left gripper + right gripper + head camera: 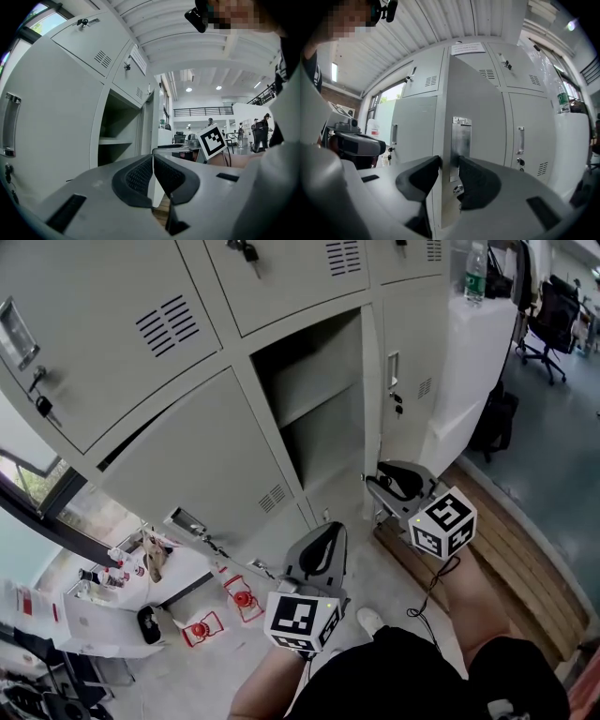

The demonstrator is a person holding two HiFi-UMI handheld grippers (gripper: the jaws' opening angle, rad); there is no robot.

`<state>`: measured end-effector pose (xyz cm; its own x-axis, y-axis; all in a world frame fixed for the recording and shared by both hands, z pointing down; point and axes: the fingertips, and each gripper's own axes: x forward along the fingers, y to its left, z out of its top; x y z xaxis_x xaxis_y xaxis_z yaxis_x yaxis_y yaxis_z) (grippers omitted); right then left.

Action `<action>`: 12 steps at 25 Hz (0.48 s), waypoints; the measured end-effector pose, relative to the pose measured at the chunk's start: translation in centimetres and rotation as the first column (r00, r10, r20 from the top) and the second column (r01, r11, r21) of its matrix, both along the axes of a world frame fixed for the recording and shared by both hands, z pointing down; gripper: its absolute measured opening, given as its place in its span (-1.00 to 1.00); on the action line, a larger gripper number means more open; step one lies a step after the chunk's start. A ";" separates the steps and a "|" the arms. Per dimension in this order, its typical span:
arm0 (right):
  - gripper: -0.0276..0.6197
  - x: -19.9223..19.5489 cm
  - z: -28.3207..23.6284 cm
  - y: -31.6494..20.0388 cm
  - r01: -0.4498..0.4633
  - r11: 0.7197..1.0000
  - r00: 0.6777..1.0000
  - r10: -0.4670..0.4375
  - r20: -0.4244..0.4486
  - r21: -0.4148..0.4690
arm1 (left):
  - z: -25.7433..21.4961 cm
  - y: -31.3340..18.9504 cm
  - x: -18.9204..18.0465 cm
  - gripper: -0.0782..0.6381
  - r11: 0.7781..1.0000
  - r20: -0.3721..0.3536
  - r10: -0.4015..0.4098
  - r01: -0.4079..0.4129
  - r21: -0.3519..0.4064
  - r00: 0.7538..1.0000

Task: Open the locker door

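Observation:
The grey locker door (371, 399) stands swung out, seen edge-on beside the open compartment (314, 399) with its shelf. My right gripper (380, 482) is at the door's lower edge. In the right gripper view the door (473, 103) runs up between the jaws of the right gripper (449, 164); they straddle its edge and the metal latch plate (461, 140), close on both sides, with no clear squeeze. My left gripper (326, 529) hangs lower, away from the lockers. The left gripper (153, 161) is shut, pads together on nothing. The open compartment (117, 136) lies ahead of it.
Closed lockers with keys surround the open one. A white cabinet (469, 362) with a water bottle (475, 273) stands right of them, a black bag (494, 423) at its foot. A wooden platform (506, 549) lies to the right. Red-and-white items (211, 620) lie on the floor at left.

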<state>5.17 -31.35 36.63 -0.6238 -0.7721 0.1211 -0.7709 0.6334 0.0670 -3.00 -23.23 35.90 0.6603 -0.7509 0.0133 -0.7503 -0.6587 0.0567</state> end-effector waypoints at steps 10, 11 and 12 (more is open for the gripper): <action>-0.33 1.7 0.0 0.7 -0.142 0.990 0.990 0.142 -0.016 -0.014 | -0.1 0.3 1.4 -0.72 0.998 -0.007 0.069 -0.069 0.006 0.998; -0.32 2.0 0.0 0.8 -0.154 0.988 0.988 0.154 -0.009 -0.017 | 0.0 0.3 1.4 -0.72 0.997 -0.007 0.073 -0.073 0.005 0.997; -0.32 2.3 0.0 0.9 -0.166 0.986 0.986 0.166 -0.007 -0.017 | 0.1 0.3 1.4 -0.72 0.997 -0.008 0.077 -0.077 0.003 0.997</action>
<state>7.45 -30.43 36.61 -0.4862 -0.8628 0.1384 -0.8653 0.4975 0.0618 -1.58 -22.97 35.97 0.7160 -0.6981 0.0060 -0.6971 -0.7144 0.0607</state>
